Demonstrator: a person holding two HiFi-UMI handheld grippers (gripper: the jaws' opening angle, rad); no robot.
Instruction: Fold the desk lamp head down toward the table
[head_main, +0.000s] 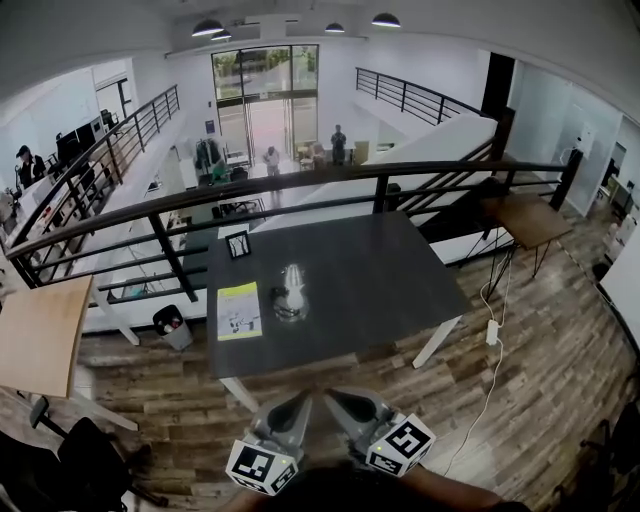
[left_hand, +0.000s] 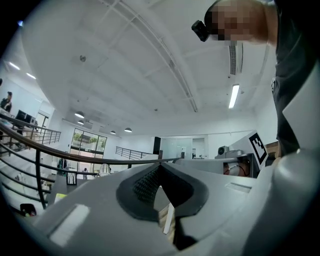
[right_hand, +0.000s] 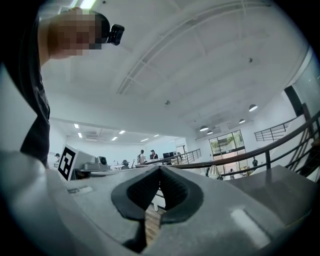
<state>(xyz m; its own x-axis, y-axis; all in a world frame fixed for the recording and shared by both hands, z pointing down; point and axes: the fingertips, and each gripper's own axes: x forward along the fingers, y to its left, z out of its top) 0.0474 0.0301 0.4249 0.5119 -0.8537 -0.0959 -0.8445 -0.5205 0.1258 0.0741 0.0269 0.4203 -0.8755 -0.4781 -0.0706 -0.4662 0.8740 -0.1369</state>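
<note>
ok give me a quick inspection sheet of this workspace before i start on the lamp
surface: dark table on white legs
job's things: silvery desk lamp on the table, untouched
clutter: yellow leaflet beside the lamp, small black frame behind it
grippers: left gripper and right gripper both shut, empty, short of the table
cables: white cable on the floor right of the table
surroundings: railing behind, bin, wooden side table

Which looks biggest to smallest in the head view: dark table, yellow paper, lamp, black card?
dark table
yellow paper
lamp
black card
The yellow paper and lamp look nearly alike.
</note>
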